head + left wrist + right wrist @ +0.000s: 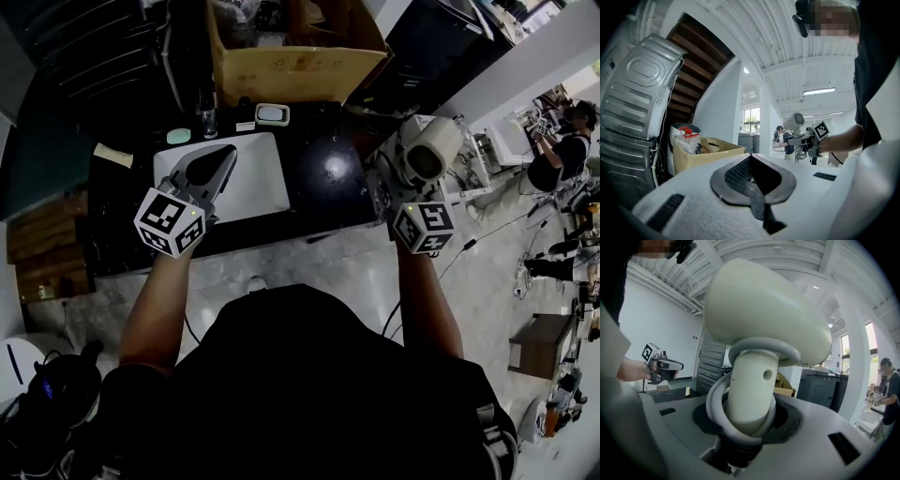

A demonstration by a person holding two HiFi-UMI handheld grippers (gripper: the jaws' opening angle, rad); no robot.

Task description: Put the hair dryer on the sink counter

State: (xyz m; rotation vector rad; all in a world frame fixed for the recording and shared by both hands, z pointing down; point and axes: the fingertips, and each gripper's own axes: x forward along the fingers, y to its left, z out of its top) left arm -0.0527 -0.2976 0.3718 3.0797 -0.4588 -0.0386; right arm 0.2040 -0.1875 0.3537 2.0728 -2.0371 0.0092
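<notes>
Two handheld grippers reach toward one dark sink counter [328,178] with one white basin [258,183]. The right gripper [392,183] clamps the handle of one cream hair dryer [429,150], held in the air near the counter's right end. The left gripper [220,159] has its jaws pressed together on nothing. One cardboard box [291,61] stands behind.

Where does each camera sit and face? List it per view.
Head view: on the person's head, looking steeply down at the dark counter; forearms, left tool and right tool show.
Left gripper view: on the left tool, along its shut jaws; right forearm shows.
Right gripper view: on the right tool, along jaws clamped on the hair dryer; left hand shows.
Shared: each gripper view shows the other tool.
</notes>
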